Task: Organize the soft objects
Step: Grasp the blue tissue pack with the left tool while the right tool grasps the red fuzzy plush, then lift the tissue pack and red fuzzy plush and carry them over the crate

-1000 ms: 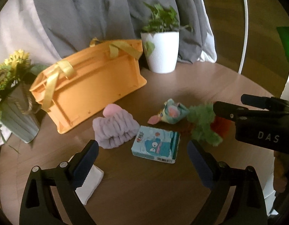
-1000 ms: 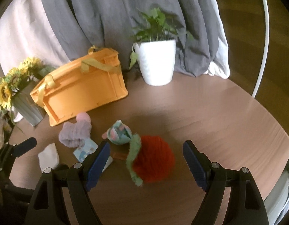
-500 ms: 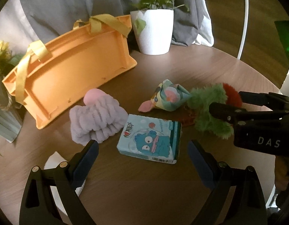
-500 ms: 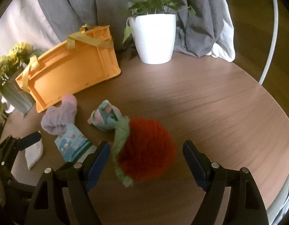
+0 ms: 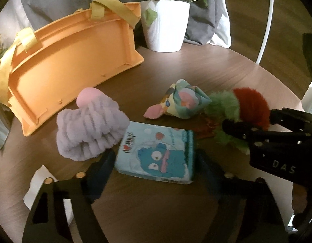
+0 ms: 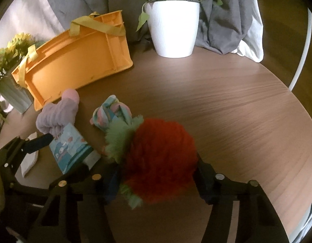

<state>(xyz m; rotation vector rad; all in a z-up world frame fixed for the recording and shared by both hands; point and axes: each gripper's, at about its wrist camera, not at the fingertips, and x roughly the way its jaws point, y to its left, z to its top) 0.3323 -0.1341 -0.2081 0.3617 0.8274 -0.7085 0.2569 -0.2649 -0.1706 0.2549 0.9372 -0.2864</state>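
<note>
A blue tissue pack [image 5: 156,151] lies on the round wooden table [image 5: 176,212]. My left gripper [image 5: 153,166] is open with its fingers on either side of the pack. A red and green fluffy toy [image 6: 156,156] sits between the open fingers of my right gripper [image 6: 156,182]; it also shows in the left wrist view [image 5: 245,105]. A lilac fuzzy headband [image 5: 89,125] and a pastel cloth bundle [image 5: 182,101] lie close by. An orange basket [image 5: 64,56] with yellow handles lies tipped on its side.
A white plant pot [image 6: 173,30] stands at the back by grey cloth. A sunflower vase [image 6: 12,85] is at the left. A white folded cloth [image 5: 40,186] lies at the front left. A white hoop [image 5: 265,20] rises at the right.
Both grippers have moved forward and down. The left one now straddles the tissue pack. The right one now straddles the red and green toy.
</note>
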